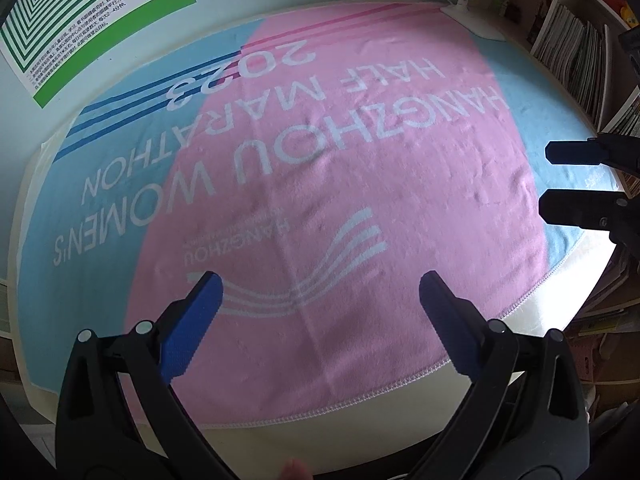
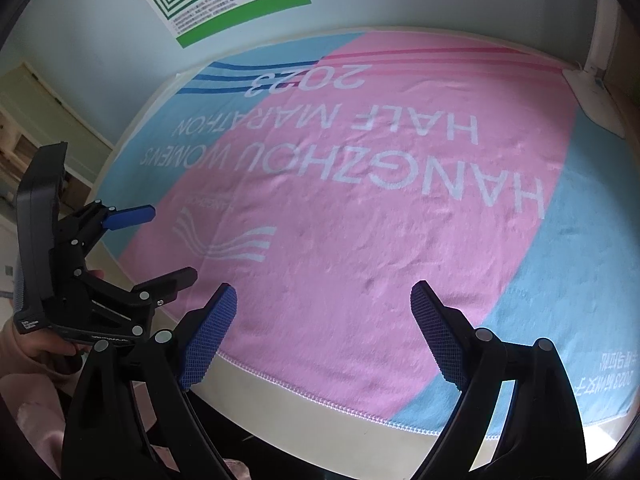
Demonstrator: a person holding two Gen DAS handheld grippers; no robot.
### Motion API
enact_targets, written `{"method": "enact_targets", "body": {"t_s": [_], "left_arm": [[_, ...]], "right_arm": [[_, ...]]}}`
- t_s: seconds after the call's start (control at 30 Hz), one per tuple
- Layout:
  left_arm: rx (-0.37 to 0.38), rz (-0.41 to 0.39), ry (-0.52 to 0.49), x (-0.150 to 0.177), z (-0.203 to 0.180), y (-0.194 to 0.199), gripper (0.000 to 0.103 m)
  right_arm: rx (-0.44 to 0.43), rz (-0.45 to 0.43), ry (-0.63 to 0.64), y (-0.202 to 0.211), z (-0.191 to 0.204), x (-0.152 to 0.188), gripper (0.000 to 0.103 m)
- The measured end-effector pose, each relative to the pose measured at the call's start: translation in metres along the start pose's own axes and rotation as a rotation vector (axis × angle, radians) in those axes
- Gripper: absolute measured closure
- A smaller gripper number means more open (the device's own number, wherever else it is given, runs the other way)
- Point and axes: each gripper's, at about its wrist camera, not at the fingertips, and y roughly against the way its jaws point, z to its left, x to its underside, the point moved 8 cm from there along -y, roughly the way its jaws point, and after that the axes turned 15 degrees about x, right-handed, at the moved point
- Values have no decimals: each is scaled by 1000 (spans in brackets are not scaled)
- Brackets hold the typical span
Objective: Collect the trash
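**Both claws spread over towel, no trash visible**

Over the near edge of the tabletop [image 1: 360,376]: left claw [image 1: 320,300] spread wide, blue pads well apart, nothing between them. It hovers above the pink middle band of the towel [image 1: 320,184].

Right claw [image 2: 324,312] same story: fingers spread, holding nothing, above the pink/blue towel near its stitched front hem.

Cross-views:
- Left wrist view shows the right claw at the far right edge, over the towel's light-blue end, fingers apart.
- Right wrist view shows the left claw at the left, over the towel's left corner, fingers apart, with a hand [image 2: 36,344] gripping its handle.

Towel covers most of the tabletop; white print reads "HANGZHOU WOMEN'S HALF MARATHON 2023", upside down from both cameras. Cream tabletop shows as a strip along the front.

Trash: cannot see any in either view.

Surroundings: green-striped poster [image 1: 80,12] on the wall behind; bookshelf [image 1: 572,48] with upright books at right; white lamp base [image 2: 596,100] on the towel's far right corner.
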Motion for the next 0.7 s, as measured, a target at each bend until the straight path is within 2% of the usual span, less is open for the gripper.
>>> {"method": "enact_targets", "body": {"t_s": [0.7], "left_arm": [[-13, -9, 3, -5, -3, 1, 7]], "right_arm": [[-5, -2, 10, 1, -4, -4, 15]]}}
